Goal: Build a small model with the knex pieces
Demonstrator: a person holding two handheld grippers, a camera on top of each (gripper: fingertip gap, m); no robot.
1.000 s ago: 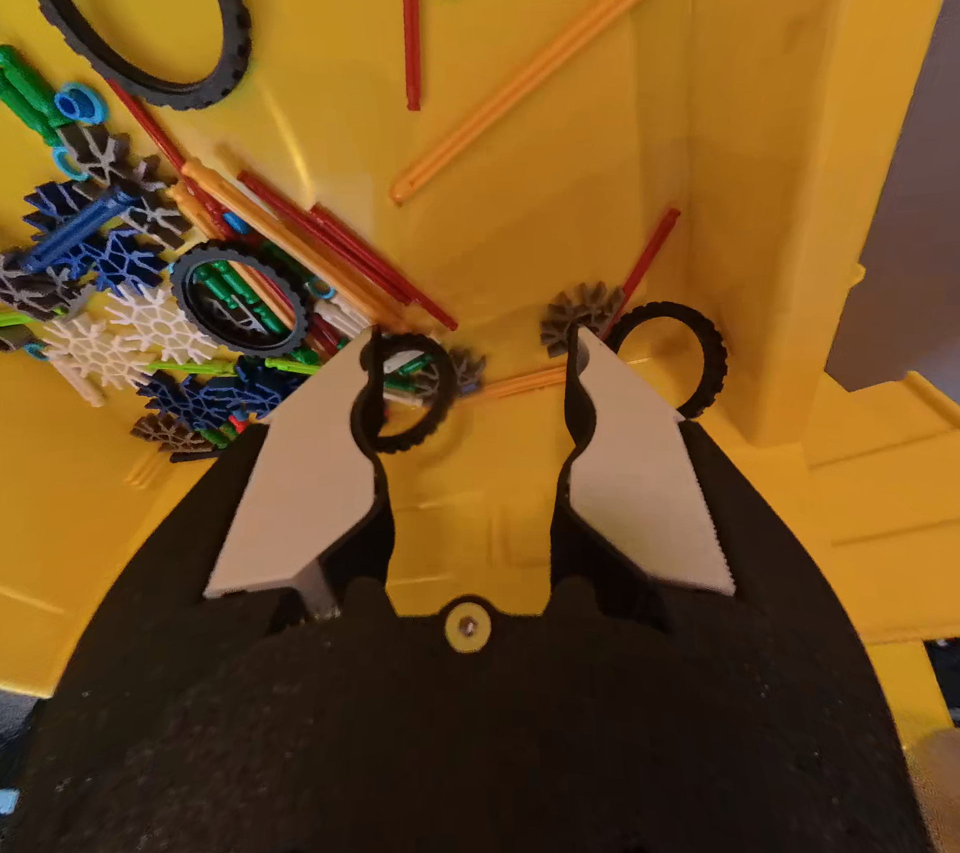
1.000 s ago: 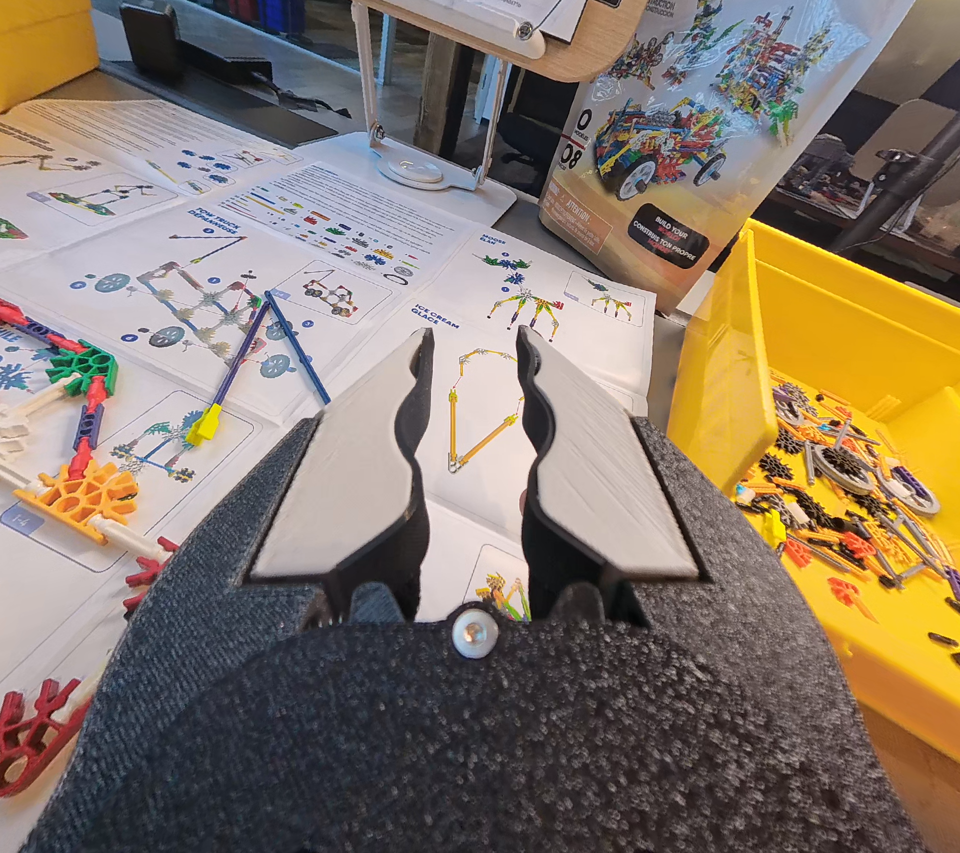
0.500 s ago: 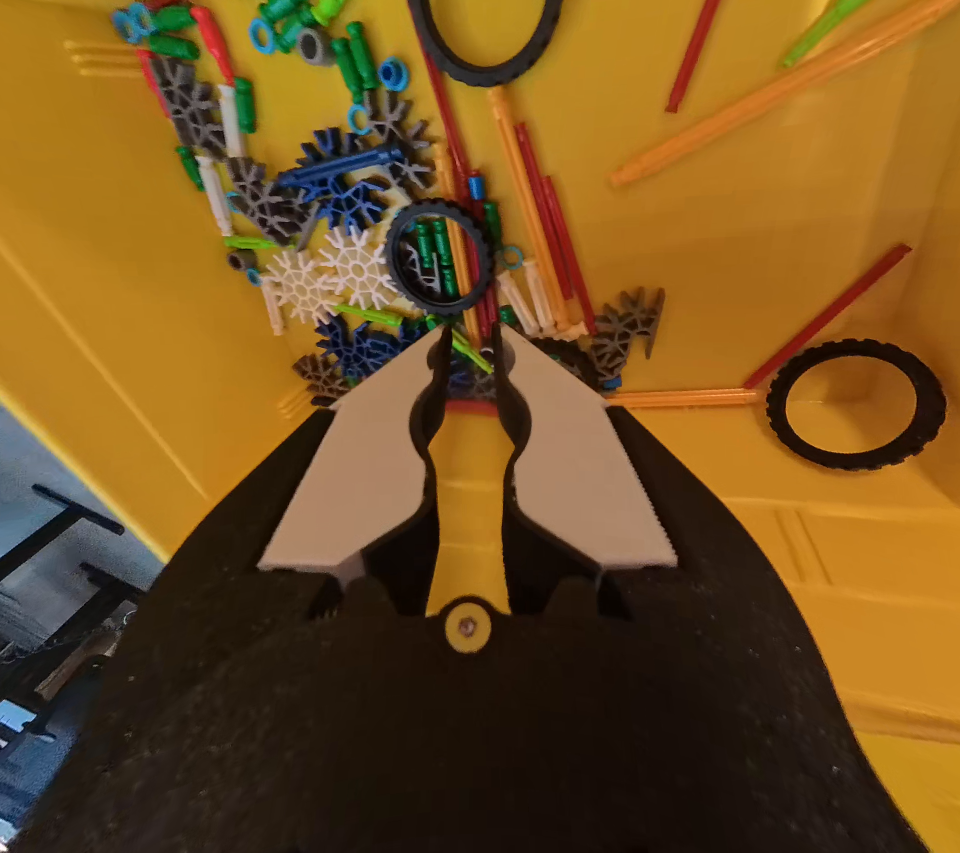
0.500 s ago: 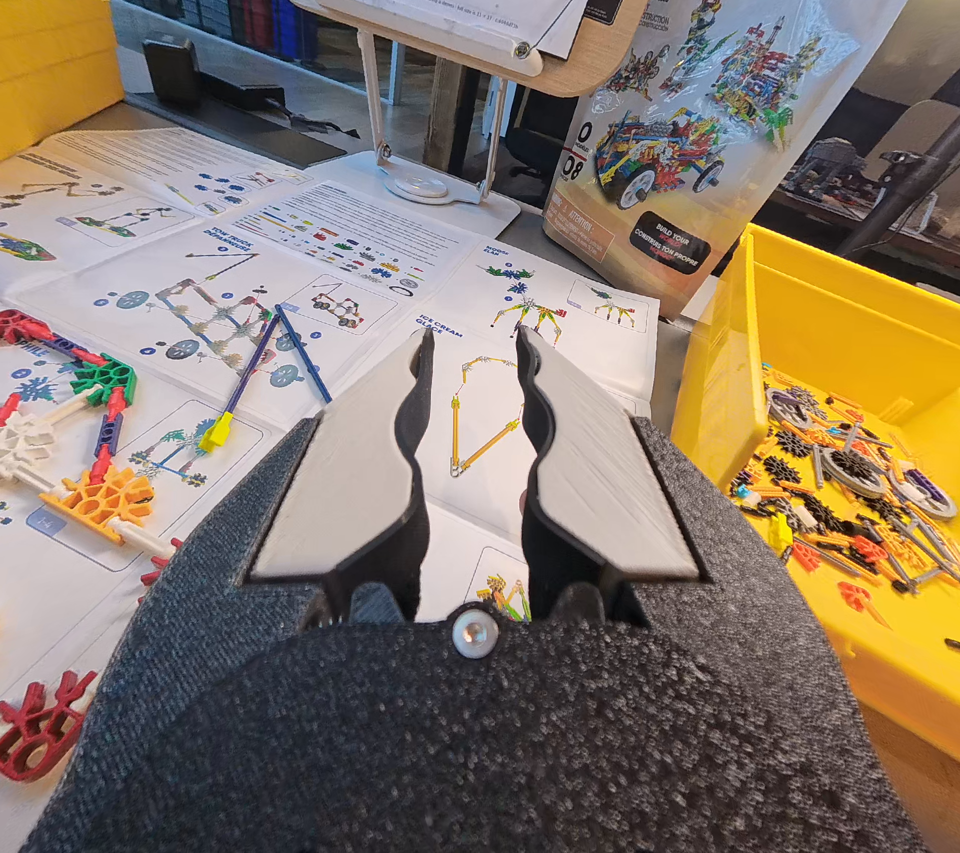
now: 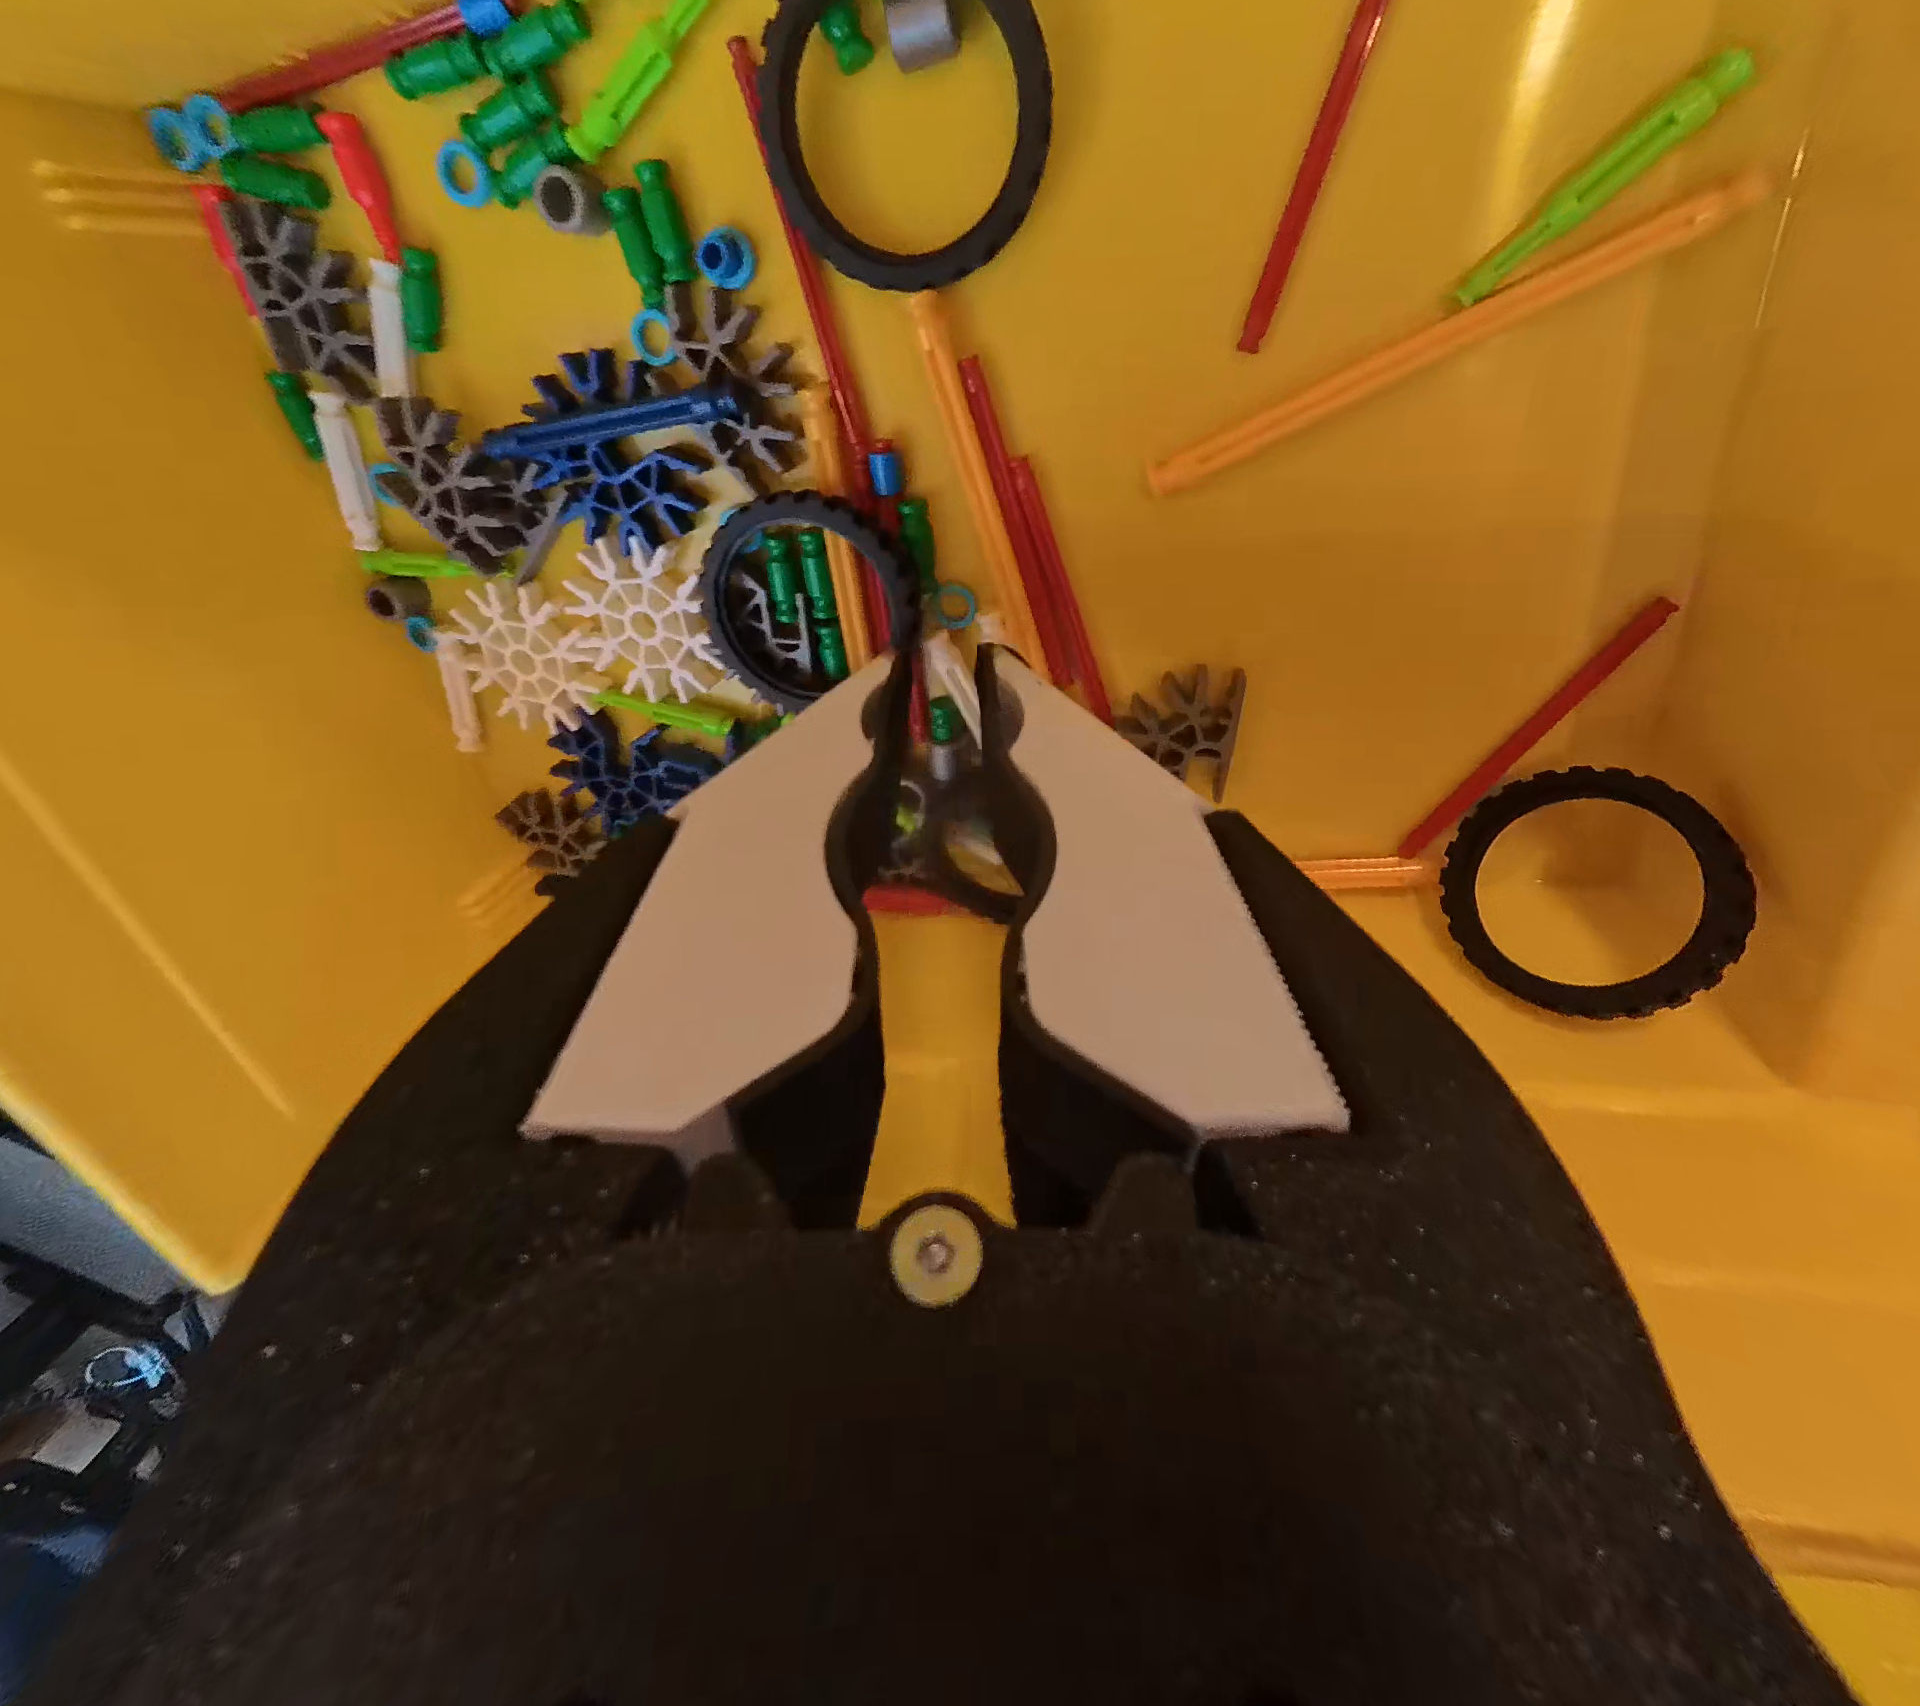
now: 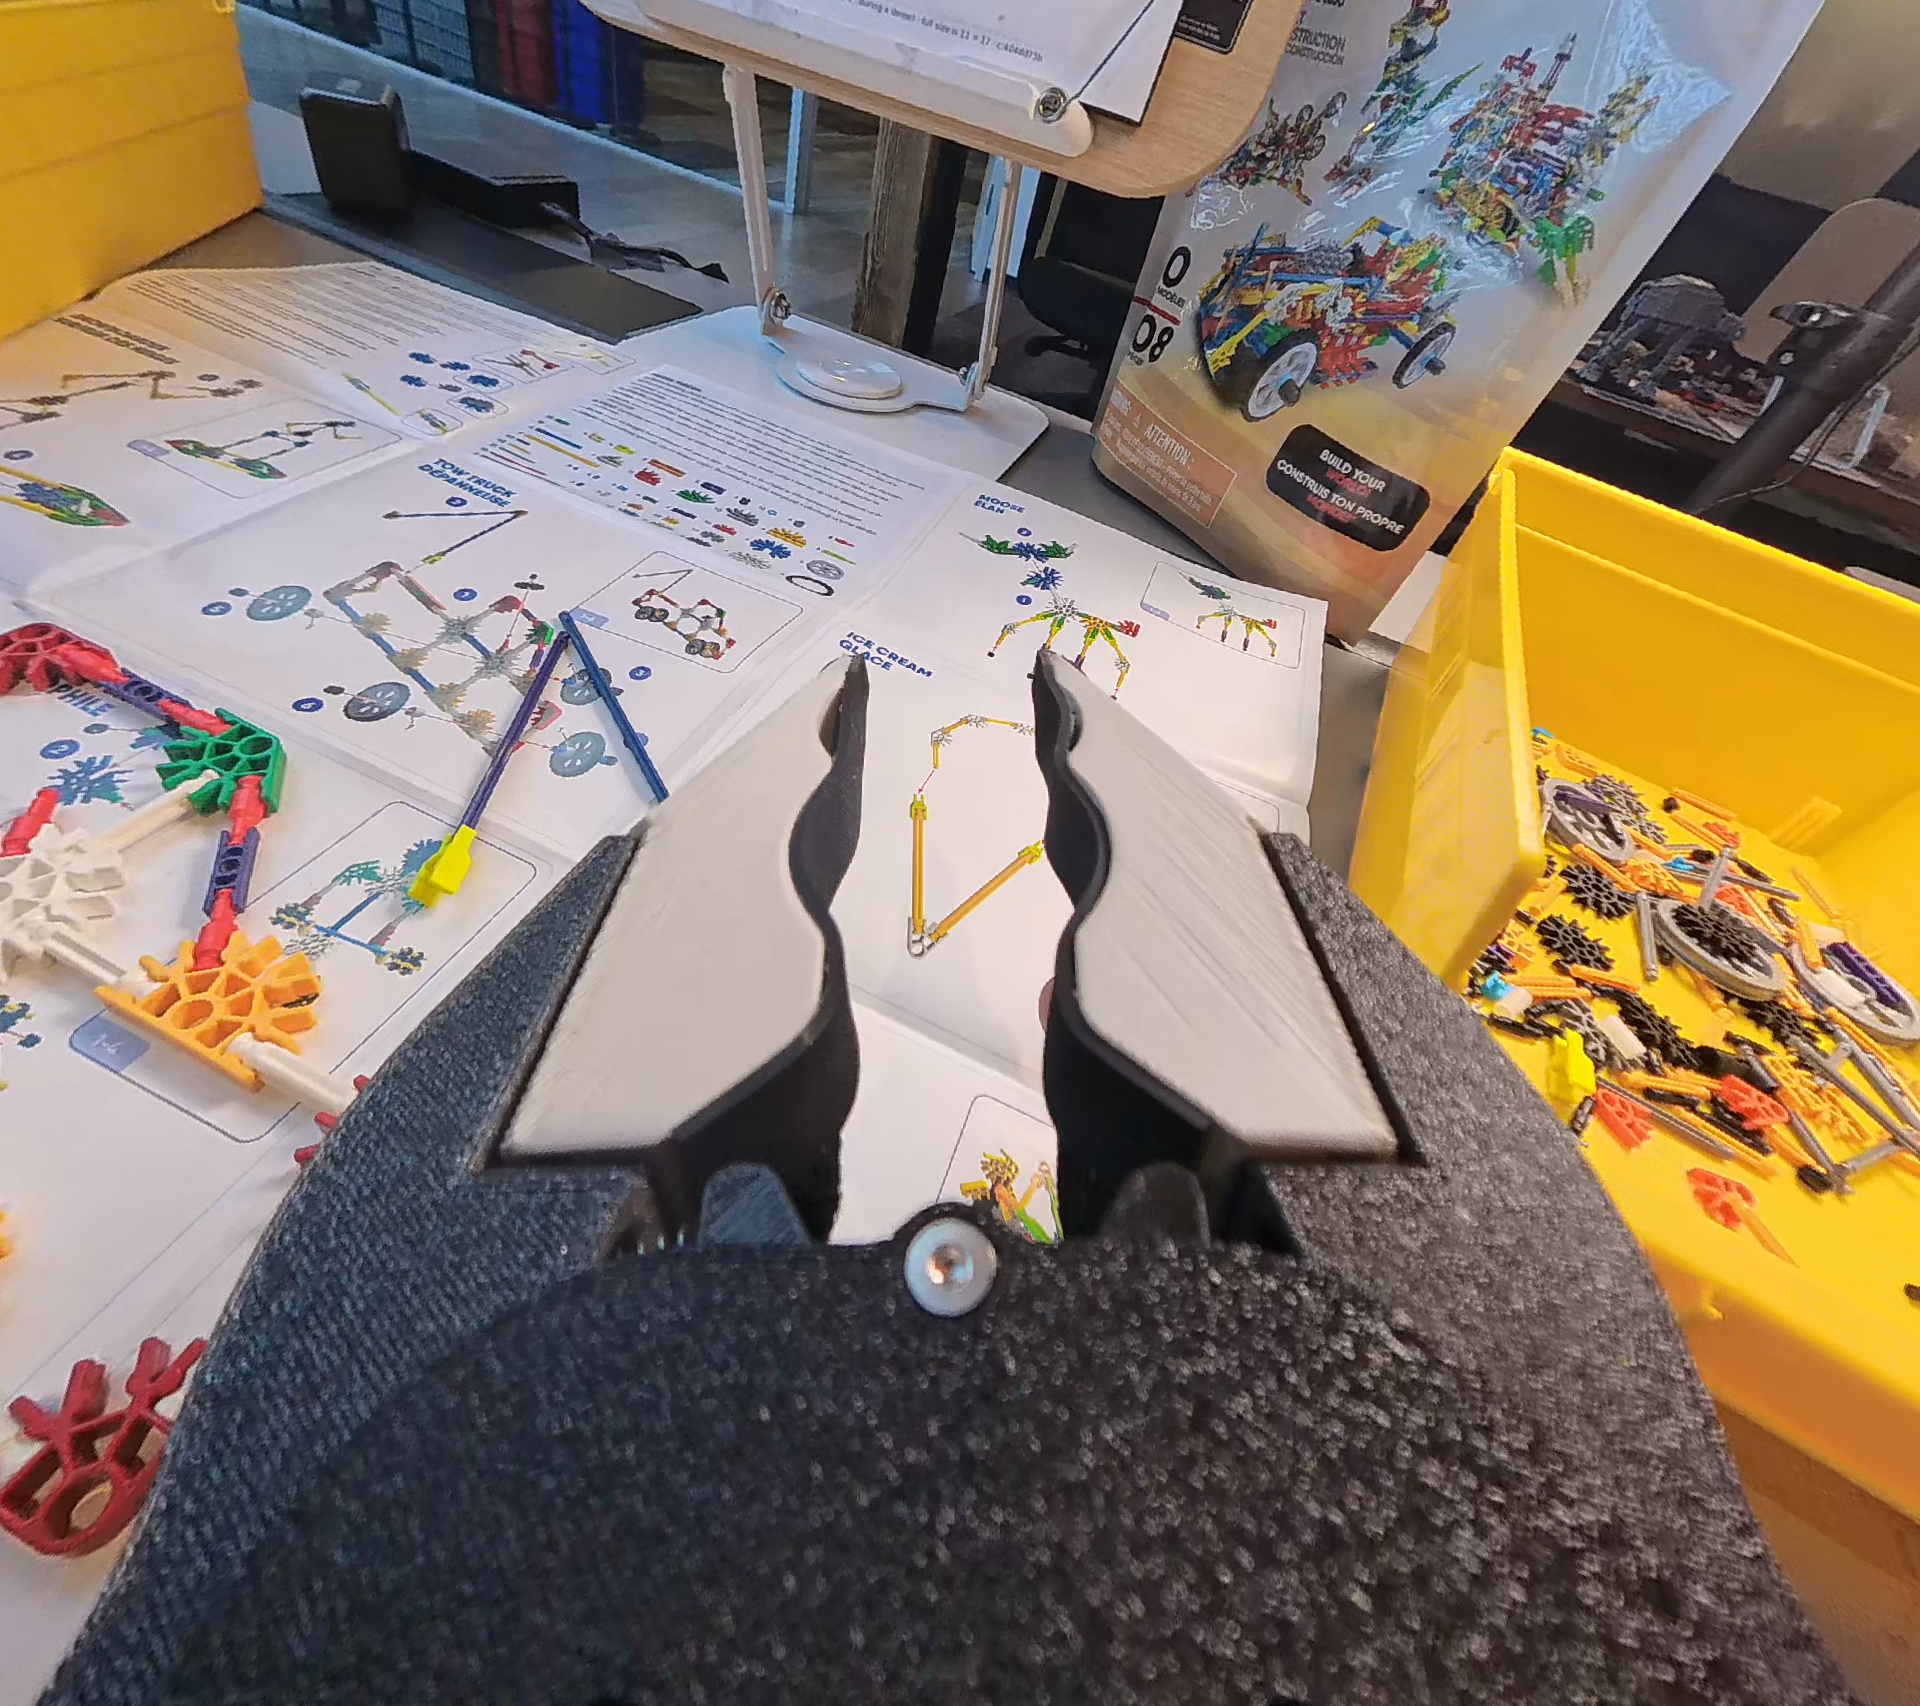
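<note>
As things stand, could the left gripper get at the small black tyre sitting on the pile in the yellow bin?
Probably yes. The left gripper is inside the yellow bin, its tips right beside the small black tyre, which lies on top of the pile uncovered. The jaws look nearly closed, so they would likely need to widen.

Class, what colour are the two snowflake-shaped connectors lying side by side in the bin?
White. The snowflake-shaped connectors show best in the left wrist view.
</note>
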